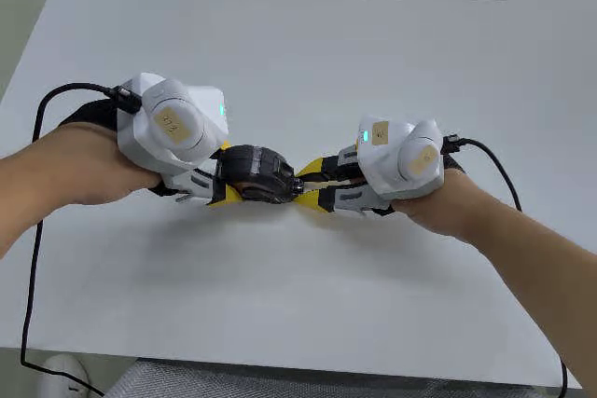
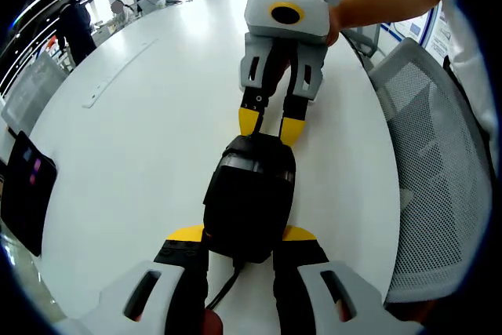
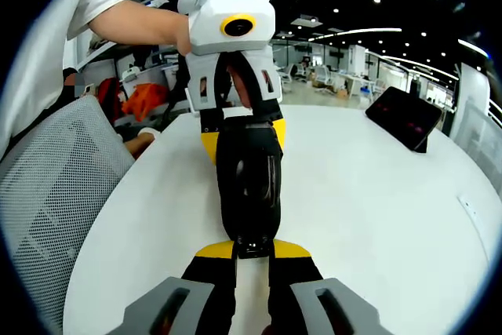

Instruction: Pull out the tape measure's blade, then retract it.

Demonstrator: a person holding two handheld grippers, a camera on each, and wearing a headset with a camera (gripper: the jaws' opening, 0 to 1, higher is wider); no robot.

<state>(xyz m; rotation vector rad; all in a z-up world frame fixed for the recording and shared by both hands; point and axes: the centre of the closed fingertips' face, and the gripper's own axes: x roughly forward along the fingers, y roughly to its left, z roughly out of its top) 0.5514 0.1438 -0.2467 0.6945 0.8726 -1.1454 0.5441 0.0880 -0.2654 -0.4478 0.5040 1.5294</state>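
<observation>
1. The left gripper (image 2: 243,234) is clamped across the rear of the black, rounded plastic tape measure (image 1: 256,174). It holds the case just above the white surface (image 1: 280,44), near its front edge. I judge this grip should simply stay firm, because it anchors the whole pull.
2. The right gripper (image 3: 252,250) faces it head-on. Its yellow-tipped jaws are drawn close together on either side of the case's mouth (image 3: 252,242), where the blade's end tab sits. No blade shows outside the case, so the pull looks not yet begun. I cannot tell whether the jaws have actually pinched the tab.
3. Before pulling, make sure the tab is squarely between the pads, not caught by one corner.
4. Draw the right gripper straight back along the line of the mouth, level with the surface. A sideways pull would probably kink the blade or twist the case in the left gripper.
5. For the return, guide the blade back by hand rather than releasing it, so the spring does not snap it in.
</observation>
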